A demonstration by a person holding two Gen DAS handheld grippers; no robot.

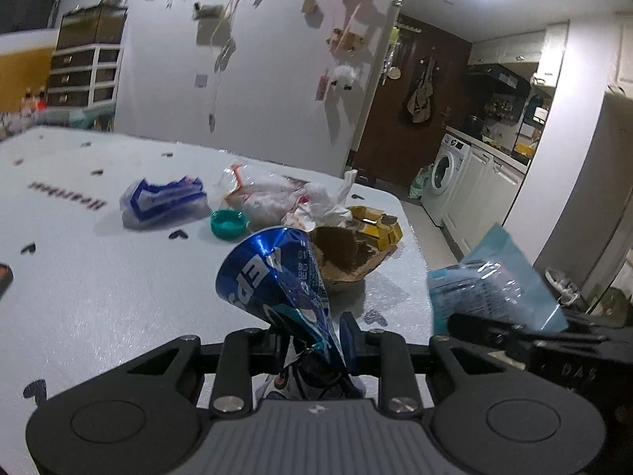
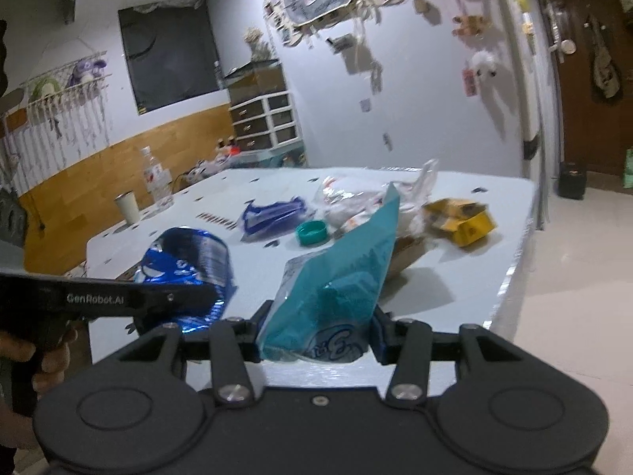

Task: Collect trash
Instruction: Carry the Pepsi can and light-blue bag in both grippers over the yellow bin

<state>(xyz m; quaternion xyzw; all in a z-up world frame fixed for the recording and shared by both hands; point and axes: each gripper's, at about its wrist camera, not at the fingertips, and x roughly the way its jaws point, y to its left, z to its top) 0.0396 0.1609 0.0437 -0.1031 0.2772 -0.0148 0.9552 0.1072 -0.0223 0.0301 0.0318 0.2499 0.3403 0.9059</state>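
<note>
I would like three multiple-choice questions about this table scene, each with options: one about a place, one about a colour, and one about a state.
1. Where does the green bottle cap lie?
A. on the floor
B. on the table, beside the clear plastic bag
C. inside the yellow box

2. What colour is the wrapper in the left gripper?
A. shiny blue
B. red
C. plain white

3. In what state is the right gripper?
A. open and empty
B. shut on the teal packet
C. resting on the yellow box

Key: 1 B, since the cap sits on the white table next to the clear plastic bag. 2 A, since the blue foil wrapper stands up from its jaws. 3 B, since the teal packet is clamped between its fingers.
</note>
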